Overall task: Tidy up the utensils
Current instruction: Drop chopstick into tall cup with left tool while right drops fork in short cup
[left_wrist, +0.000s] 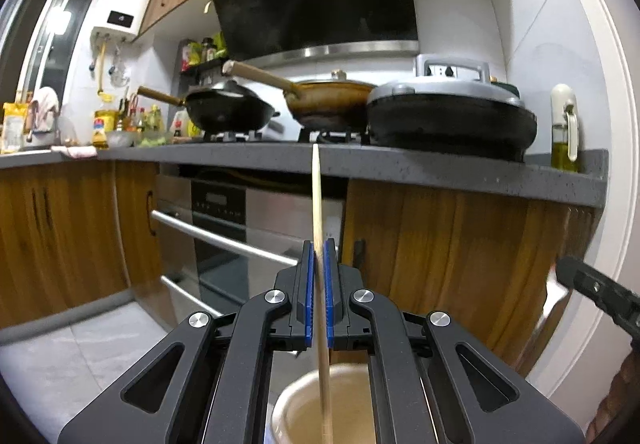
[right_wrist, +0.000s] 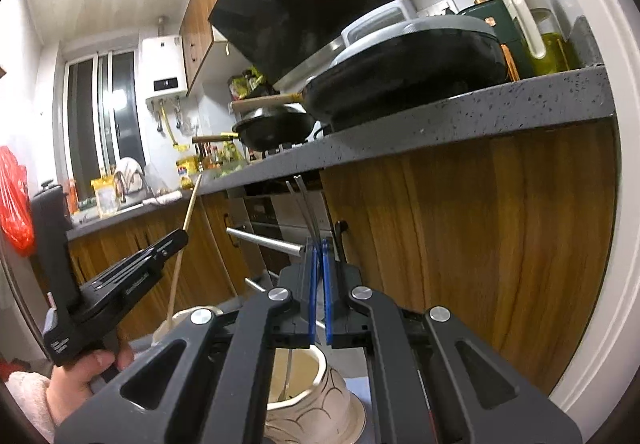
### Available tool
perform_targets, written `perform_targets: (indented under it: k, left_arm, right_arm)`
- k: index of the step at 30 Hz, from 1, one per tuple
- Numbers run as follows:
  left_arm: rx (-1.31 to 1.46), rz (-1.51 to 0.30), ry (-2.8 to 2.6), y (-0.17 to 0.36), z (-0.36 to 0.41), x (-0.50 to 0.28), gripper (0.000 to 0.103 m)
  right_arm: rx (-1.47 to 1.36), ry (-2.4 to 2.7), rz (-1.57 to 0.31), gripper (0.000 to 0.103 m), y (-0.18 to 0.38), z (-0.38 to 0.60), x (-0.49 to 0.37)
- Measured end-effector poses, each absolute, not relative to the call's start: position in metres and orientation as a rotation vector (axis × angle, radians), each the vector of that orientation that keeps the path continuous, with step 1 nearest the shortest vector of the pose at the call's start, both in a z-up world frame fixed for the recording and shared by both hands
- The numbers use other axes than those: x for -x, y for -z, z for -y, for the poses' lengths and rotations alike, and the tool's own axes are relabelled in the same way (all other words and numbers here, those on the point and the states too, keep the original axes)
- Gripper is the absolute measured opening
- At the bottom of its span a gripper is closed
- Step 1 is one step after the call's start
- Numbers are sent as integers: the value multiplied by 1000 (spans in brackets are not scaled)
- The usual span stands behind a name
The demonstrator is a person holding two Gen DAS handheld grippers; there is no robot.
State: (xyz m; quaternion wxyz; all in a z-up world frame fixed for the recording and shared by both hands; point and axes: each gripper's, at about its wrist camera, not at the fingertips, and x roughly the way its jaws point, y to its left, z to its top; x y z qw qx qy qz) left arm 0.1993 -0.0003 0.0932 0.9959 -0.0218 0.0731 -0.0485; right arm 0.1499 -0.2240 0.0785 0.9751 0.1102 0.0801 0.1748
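Pinching a wooden chopstick (left_wrist: 318, 203) upright, left tool (left_wrist: 319, 256), right tool (right_wrist: 319, 244) clenched on metal utensils (right_wrist: 308, 207)

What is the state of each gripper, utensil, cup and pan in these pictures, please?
left gripper: shut on the wooden chopstick.
wooden chopstick: held upright, lower end in the plain cup.
plain cup: standing below the left gripper.
right gripper: shut on the metal utensil.
metal utensil: held upright, above the patterned cup.
patterned cup: standing, something thin inside.
black wok: uncovered, on the stove.
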Motion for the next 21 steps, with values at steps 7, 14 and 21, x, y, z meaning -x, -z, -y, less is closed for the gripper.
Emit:
perform_targets:
  k: [7,14,21]
  left_arm:
    - [42,-209,111,-80,-6,-171,5]
    - [39,-292,93,-66,-12,-154,5]
    - [45,-332,79,-62,-18,-146,5]
  right_arm:
    - [-172,-364,-226,3,-68,216,-155]
    - [-137,-359,-261,3,-62,211,-158]
    - [-92,-350,-284,3,-56,202,-159]
